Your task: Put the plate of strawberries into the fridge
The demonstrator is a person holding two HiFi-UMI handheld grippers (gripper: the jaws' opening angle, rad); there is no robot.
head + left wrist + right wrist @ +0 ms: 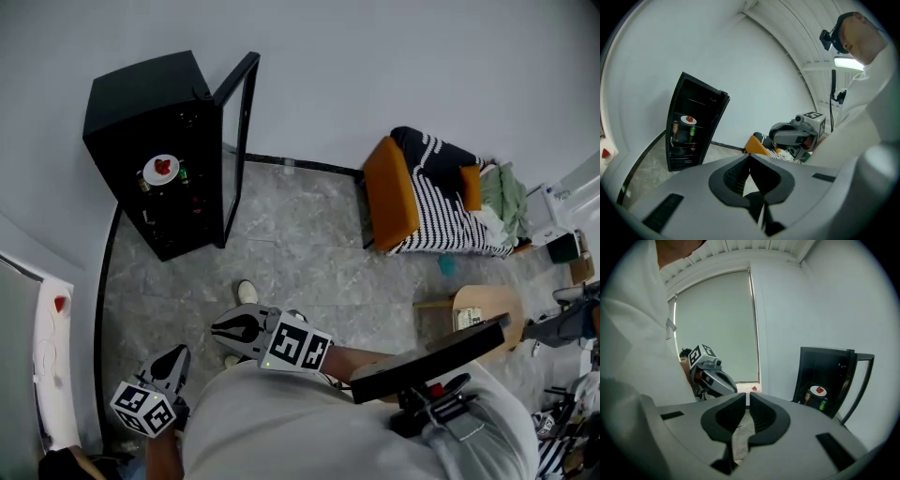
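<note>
Plate of strawberries (161,170) sitting on an upper shelf inside the black fridge (141,94), its door (239,131) standing wide open, bare floor (291,253) lying between, left gripper (176,354) and right gripper (220,330) hanging well back, both pinched closed and empty.

The plate (161,170) sits inside the fridge (141,103), seemingly beside bottles (675,127); the chair (394,192) stands rightward.

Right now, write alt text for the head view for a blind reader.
A plate of strawberries sits on a shelf inside a black fridge, its door open, at upper left. The person's left tool and right tool hang shut and empty near their body.
</note>
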